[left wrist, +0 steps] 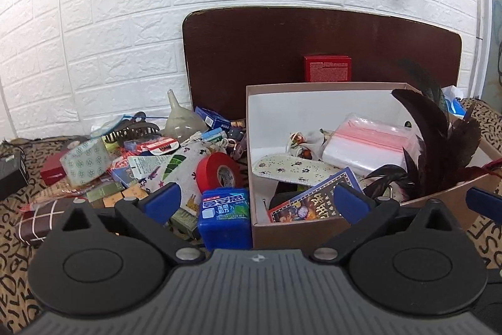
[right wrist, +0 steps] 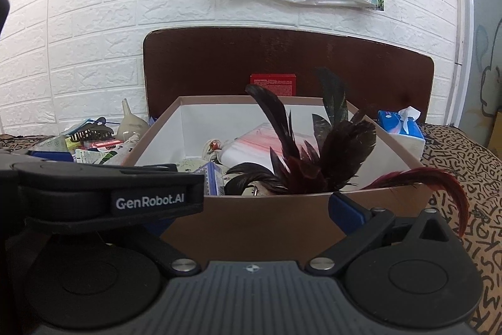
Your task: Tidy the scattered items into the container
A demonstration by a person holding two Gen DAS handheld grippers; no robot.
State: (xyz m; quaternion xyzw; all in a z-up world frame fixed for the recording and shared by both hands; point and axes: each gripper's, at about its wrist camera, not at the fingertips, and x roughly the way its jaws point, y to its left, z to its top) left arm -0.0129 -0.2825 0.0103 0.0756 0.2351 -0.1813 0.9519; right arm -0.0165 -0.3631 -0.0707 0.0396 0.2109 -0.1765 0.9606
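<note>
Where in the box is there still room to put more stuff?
Bare white floor shows in the box's back left corner, between its walls, the spotted insole and the zip bags. The feathers crowd the right side, the card pack the front. Left of the box, the pile around the red tape is packed.

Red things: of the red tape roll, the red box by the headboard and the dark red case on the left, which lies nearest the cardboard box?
The red tape roll, just outside the brown cardboard box's left wall.

"GenRobot.AI" stands in white letters on the left tongs' [right wrist: 175, 175] black side.
</note>
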